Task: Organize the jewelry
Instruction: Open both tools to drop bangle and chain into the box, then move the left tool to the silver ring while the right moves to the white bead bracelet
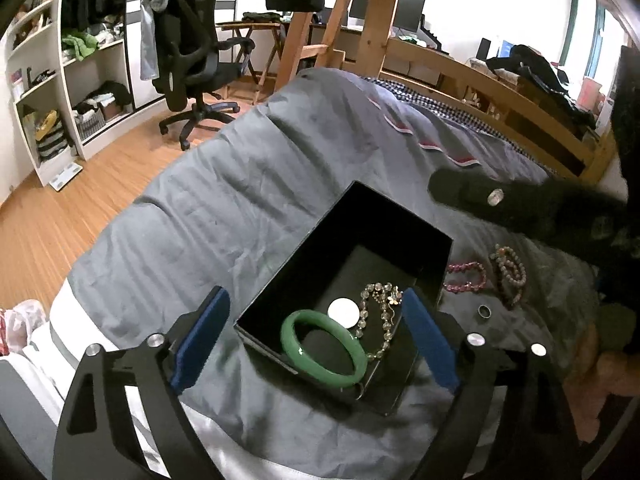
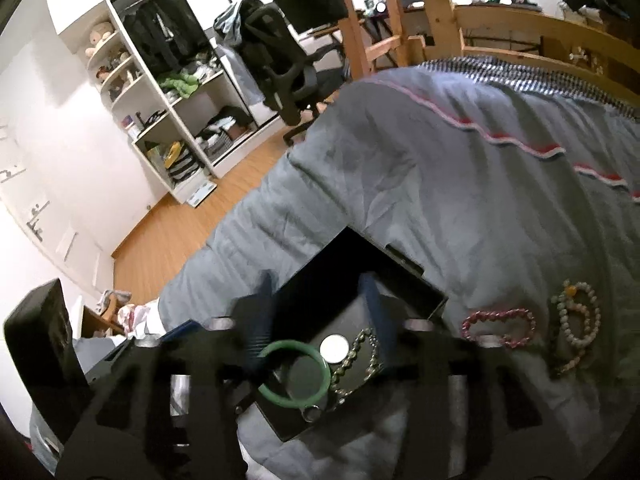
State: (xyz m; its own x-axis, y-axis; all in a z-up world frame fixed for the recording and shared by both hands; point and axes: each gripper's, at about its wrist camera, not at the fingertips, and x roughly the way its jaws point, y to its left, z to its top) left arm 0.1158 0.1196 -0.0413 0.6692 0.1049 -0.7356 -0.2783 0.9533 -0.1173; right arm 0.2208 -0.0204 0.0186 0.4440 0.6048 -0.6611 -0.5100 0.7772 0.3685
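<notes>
An open black jewelry box [image 1: 280, 280] lies on the grey duvet. In it are a green bangle [image 1: 298, 350], a white disc [image 1: 344, 312] and a clear bead necklace [image 1: 378, 312]. My left gripper [image 1: 316, 340] is open, its blue pads either side of the box's near end. My right gripper [image 2: 316, 308] is open above the box [image 2: 400, 292], blurred; the bangle [image 2: 294, 400] shows below it. It also shows as a dark shape in the left wrist view [image 1: 520, 204]. A pink bead bracelet [image 1: 466, 278], mixed bead bracelets [image 1: 510, 272] and a small ring [image 1: 485, 311] lie on the duvet right of the box.
The duvet [image 1: 240, 200] covers a bed with a wooden frame [image 1: 500, 84]. An office chair [image 1: 192, 60] and white shelves [image 1: 80, 80] stand on the wood floor to the left. A white pillow or sheet [image 1: 48, 340] lies at the near left.
</notes>
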